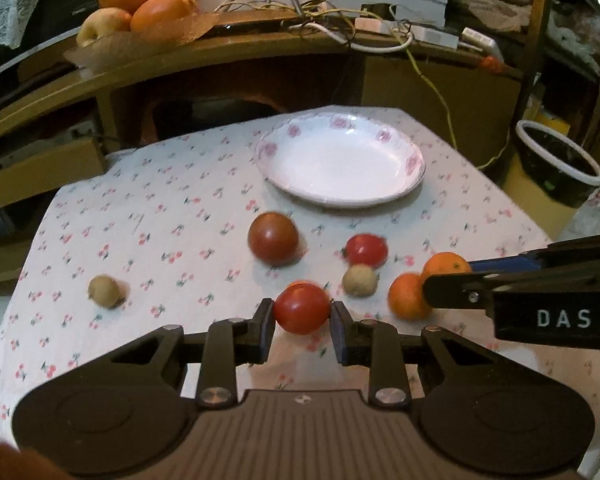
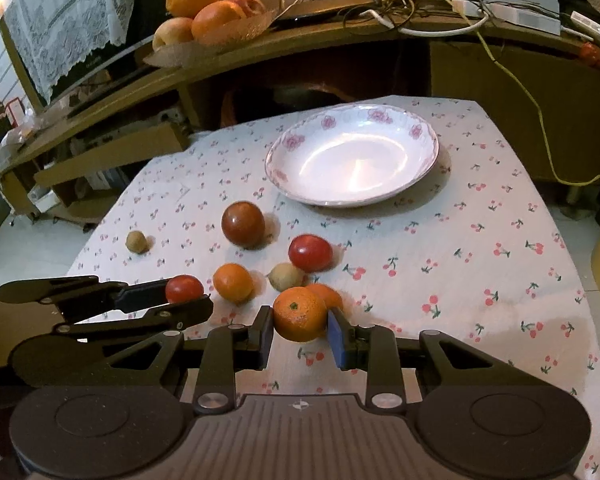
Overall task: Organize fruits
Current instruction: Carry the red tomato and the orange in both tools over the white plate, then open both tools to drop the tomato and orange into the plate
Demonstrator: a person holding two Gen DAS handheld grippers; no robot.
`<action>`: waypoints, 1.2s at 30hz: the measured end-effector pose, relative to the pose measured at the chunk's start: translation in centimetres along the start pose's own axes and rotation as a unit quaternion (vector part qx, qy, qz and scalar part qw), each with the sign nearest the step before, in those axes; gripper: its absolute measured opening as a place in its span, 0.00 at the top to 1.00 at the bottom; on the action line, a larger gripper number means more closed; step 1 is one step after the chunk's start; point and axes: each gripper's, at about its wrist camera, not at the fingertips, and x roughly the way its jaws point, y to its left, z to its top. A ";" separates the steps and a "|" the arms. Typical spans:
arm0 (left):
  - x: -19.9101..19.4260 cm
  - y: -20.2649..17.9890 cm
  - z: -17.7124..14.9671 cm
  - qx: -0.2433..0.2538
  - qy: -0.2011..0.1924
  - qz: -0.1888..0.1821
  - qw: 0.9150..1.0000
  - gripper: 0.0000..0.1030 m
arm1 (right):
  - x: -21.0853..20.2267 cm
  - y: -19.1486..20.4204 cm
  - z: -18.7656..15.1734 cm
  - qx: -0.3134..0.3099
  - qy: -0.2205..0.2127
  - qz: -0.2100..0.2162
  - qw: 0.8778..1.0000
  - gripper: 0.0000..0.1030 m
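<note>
My left gripper [image 1: 302, 314] is shut on a red tomato [image 1: 302, 307], held a little above the cherry-print tablecloth [image 1: 160, 232]. My right gripper [image 2: 300, 322] is shut on an orange [image 2: 299, 312]; in the left wrist view it reaches in from the right. On the cloth lie two more oranges [image 2: 233, 282] [image 2: 332, 294], a red tomato [image 2: 310, 253], a dark brownish tomato [image 2: 243, 224] and two small brown kiwis [image 2: 286, 276] [image 2: 137, 242]. A white flower-rimmed plate [image 2: 284, 142] stands empty at the far side.
Behind the table a wooden shelf [image 1: 240, 48] carries a dish of oranges and an apple [image 1: 140, 4] and tangled cables [image 1: 360, 28]. A dark bin with a white rim [image 1: 560, 168] stands right of the table. The cloth drops off at the left edge.
</note>
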 end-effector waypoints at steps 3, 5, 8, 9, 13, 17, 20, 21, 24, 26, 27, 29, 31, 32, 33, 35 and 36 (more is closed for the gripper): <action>0.3 -0.3 1.3 0.006 -0.005 -0.004 1.000 0.66 | -0.2 0.1 0.8 -0.001 -0.009 -0.002 1.000 0.71; 0.6 -0.3 2.3 0.005 -0.007 -0.008 1.000 0.66 | -0.3 0.2 1.5 -0.002 -0.015 -0.003 1.000 0.71; 1.4 -0.5 3.9 0.007 -0.009 -0.014 1.000 0.66 | -0.1 0.7 2.8 -0.005 -0.019 -0.005 1.000 0.71; 1.7 -0.5 4.5 0.009 -0.011 -0.015 1.000 0.66 | 0.0 1.0 3.2 -0.006 -0.019 -0.005 1.000 0.71; 3.2 -0.5 6.7 0.012 -0.014 -0.018 1.000 0.66 | 0.9 0.7 5.3 -0.012 -0.021 -0.004 1.000 0.71; 4.8 -0.5 7.8 0.013 -0.011 -0.020 1.000 0.66 | 1.9 -0.1 7.1 -0.016 -0.022 -0.008 1.000 0.71; 5.8 -0.5 8.4 0.011 -0.007 -0.020 1.000 0.66 | 2.8 -0.8 8.0 -0.017 -0.019 -0.011 1.000 0.71; 6.1 -0.5 8.5 0.011 -0.007 -0.019 1.000 0.66 | 3.1 -1.0 8.1 -0.015 -0.017 -0.012 1.000 0.71; 6.7 -0.6 8.6 0.016 -0.005 -0.015 1.000 0.66 | 3.9 -1.6 8.6 -0.012 -0.011 -0.012 1.000 0.71; 7.1 -0.5 8.8 0.015 -0.002 -0.016 1.000 0.66 | 4.3 -1.9 8.8 -0.014 -0.008 -0.012 1.000 0.71; 7.3 -0.5 8.8 0.014 -0.001 -0.016 1.000 0.66 | 4.5 -2.0 8.9 -0.013 -0.006 -0.011 1.000 0.71; 7.7 -0.5 8.9 0.015 0.001 -0.014 1.000 0.66 | 4.9 -2.3 9.0 -0.010 -0.002 -0.009 1.000 0.71; 8.1 -0.4 9.0 0.013 0.003 -0.015 1.000 0.66 | 5.3 -2.5 9.2 -0.011 0.002 -0.008 1.000 0.71; 8.2 -0.3 9.1 0.011 0.003 -0.015 1.000 0.66 | 5.5 -2.6 9.2 -0.011 0.004 -0.008 1.000 0.71; 8.4 -0.2 9.1 0.010 0.004 -0.015 1.000 0.66 | 5.7 -2.7 9.3 -0.010 0.005 -0.008 1.000 0.71; 8.7 -0.1 9.2 0.010 0.005 -0.014 1.000 0.66 | 6.1 -2.8 9.5 -0.009 0.007 -0.007 1.000 0.71; 8.8 0.0 9.2 0.009 0.007 -0.015 1.000 0.66 | 6.3 -2.8 9.6 -0.010 0.008 -0.006 1.000 0.70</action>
